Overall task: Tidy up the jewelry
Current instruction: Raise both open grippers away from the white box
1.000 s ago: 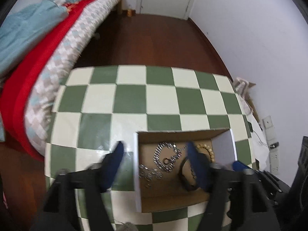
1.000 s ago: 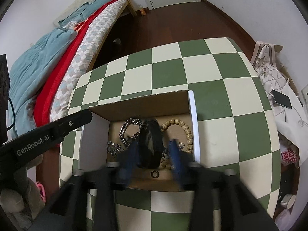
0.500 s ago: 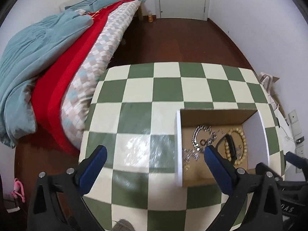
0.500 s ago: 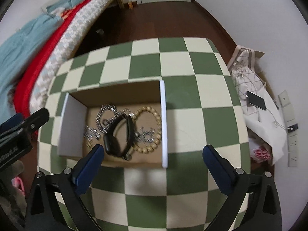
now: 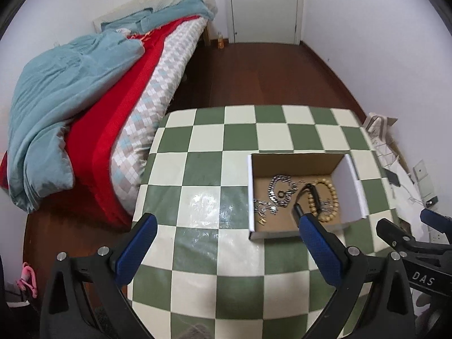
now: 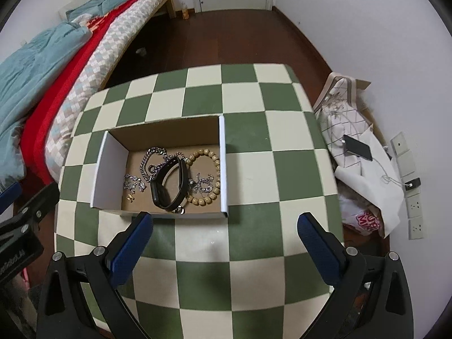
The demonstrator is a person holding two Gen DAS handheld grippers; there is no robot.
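Both tongs, left [image 5: 223, 243] and right [image 6: 224, 240], are held wide open and empty above the bench [image 6: 254, 138]; jewelry is gathered in cardboard box [image 6: 169, 130]: chain bracelet [image 6: 154, 159], black wristband [image 6: 169, 186], bead bracelet [image 6: 210, 175].

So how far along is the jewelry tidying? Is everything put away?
It looks nearly done. The box on the checkered table holds the black band, bead bracelet, silver chain and smaller silver pieces. Nothing is in hand: the left tool and right tool are both open and empty. No jewelry shows outside the box, so little seems left.
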